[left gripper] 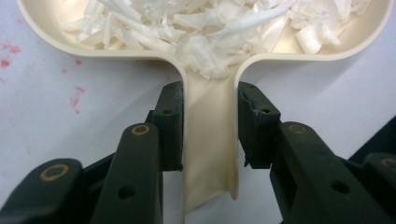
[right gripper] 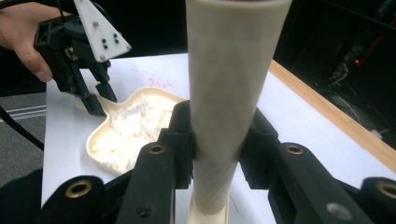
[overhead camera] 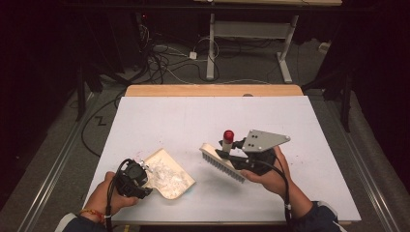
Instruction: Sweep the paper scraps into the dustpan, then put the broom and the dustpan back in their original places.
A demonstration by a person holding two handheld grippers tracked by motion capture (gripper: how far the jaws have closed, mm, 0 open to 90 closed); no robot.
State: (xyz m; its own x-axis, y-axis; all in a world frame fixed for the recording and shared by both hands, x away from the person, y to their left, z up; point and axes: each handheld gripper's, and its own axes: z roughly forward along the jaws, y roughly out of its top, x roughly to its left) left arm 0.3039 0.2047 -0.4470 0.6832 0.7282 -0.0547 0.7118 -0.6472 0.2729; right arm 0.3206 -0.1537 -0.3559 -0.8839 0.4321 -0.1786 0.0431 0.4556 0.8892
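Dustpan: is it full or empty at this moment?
Loaded, not empty: the dustpan holds a heap of white paper scraps spread across its tray.

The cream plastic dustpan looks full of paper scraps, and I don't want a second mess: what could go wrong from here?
1. The left gripper clamps just the narrow handle of the cream plastic dustpan; any tilt could spill the heaped white paper scraps.
2. The cream-handled brush, raised in the right gripper, may drop clinging shreds onto the white table.
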